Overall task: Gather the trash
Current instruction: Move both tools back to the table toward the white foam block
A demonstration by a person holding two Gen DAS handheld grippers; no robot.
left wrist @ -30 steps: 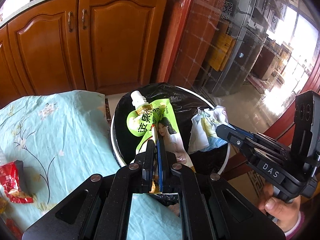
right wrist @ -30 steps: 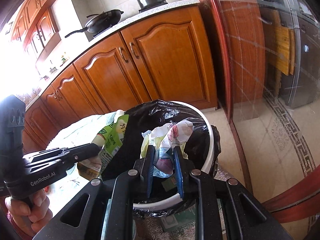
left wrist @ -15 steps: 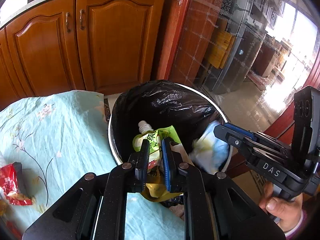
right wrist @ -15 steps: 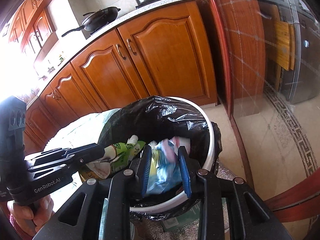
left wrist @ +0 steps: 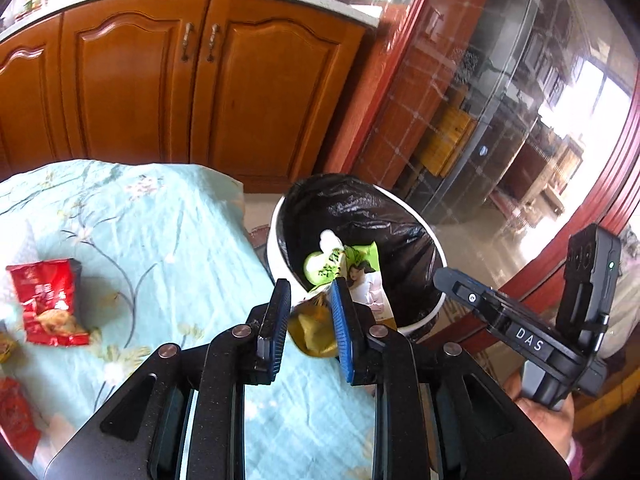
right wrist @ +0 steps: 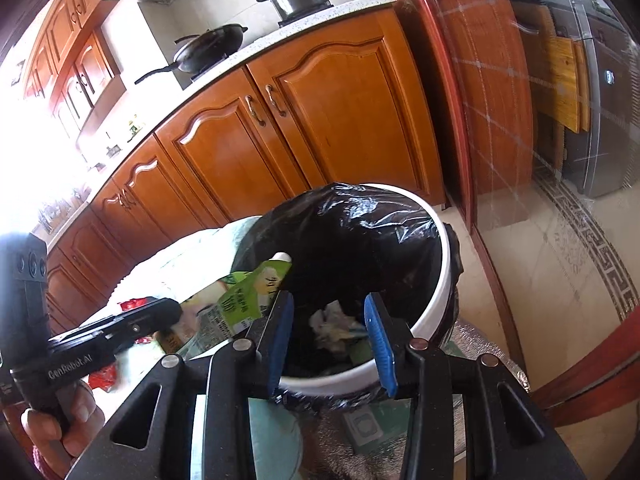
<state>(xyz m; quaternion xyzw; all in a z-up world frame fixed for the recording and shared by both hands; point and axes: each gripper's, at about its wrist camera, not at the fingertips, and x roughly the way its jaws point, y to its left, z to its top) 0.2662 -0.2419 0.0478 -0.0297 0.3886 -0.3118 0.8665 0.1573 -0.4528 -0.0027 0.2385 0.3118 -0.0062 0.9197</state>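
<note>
From my remote station, the bin [right wrist: 436, 308] mouth lay open ahead; a green pouch [left wrist: 340, 268] leaned over its near-left rim, crumpled paper [right wrist: 336, 326] sat deep inside. Cabinet doors [left wrist: 260, 92] walled the far side; the desk [left wrist: 160, 248] flanked the left.

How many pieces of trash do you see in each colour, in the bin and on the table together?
Green: 1, pouch at the bin edge
Red: 2, wrappers on the table
White: 1, crumpled paper in the bin
Total: 4
</note>
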